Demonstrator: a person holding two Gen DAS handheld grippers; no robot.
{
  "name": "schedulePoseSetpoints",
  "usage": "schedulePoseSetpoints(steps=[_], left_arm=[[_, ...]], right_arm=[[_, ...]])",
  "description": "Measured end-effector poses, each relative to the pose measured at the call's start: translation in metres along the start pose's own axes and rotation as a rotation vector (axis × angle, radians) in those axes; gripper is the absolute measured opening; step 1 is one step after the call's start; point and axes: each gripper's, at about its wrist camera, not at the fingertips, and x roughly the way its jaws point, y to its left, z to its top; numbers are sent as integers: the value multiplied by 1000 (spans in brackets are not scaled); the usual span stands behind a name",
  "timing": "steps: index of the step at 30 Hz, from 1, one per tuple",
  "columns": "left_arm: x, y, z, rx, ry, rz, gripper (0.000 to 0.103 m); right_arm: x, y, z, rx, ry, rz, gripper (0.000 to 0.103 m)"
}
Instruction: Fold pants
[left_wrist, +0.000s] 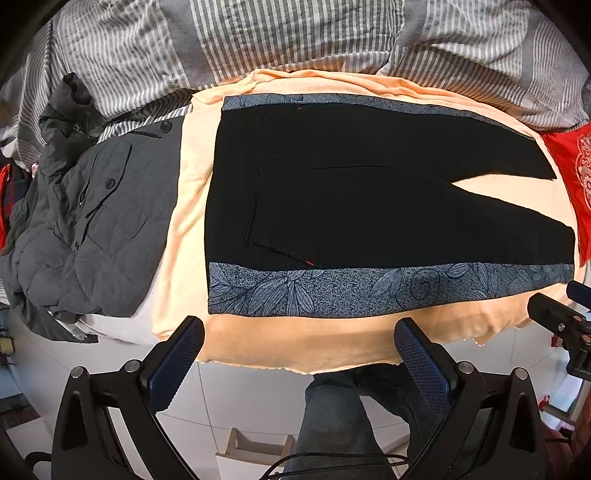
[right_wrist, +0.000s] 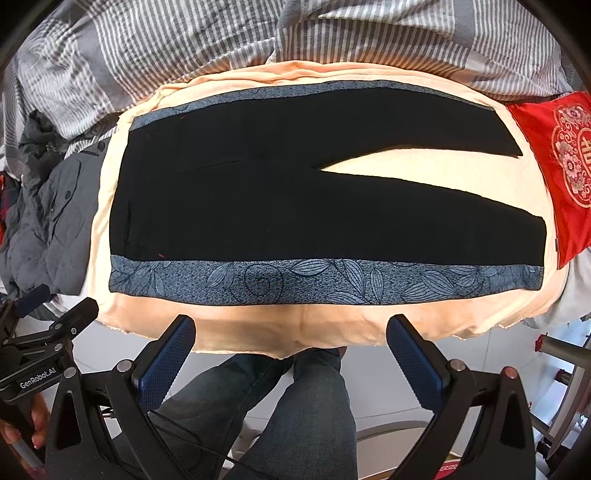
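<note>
Black pants with blue-grey leaf-patterned side bands lie flat on a peach sheet, waist to the left, both legs spread to the right with a narrow gap between them. My left gripper hovers open just off the sheet's near edge, below the waist half, holding nothing. Farther right along that edge my right gripper is open too and holds nothing, below the middle of the near leg. The left gripper's body shows at the left of the right wrist view.
A dark grey padded jacket lies heaped left of the pants. A striped grey duvet bunches behind. A red embroidered cushion sits at the right. The person's legs in jeans stand below the bed edge.
</note>
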Motion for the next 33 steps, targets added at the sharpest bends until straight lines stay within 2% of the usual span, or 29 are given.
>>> schedulePoseSetpoints(steps=[11, 15, 19, 24, 26, 29, 32, 33], left_arm=[[6, -1, 5, -4, 13, -10, 103], [9, 6, 9, -41, 14, -29, 103], [23, 23, 11, -140, 22, -64, 103], [59, 39, 2, -247, 78, -91, 103], [76, 42, -2, -274, 104, -116, 103], [97, 42, -10, -319, 121, -158, 103], [116, 41, -15, -368, 131, -209, 103], [122, 41, -17, -382, 133, -227, 103]], right_arm=[[6, -5, 4, 19, 16, 8, 103], [6, -12, 6, 46, 18, 30, 103], [15, -29, 4, 125, 25, 121, 103], [48, -49, -7, 235, 68, 251, 103], [67, -57, -14, 290, 79, 329, 103], [107, -69, -25, 394, 112, 475, 95], [142, -79, -35, 467, 115, 570, 81], [150, -81, -37, 478, 115, 584, 80]])
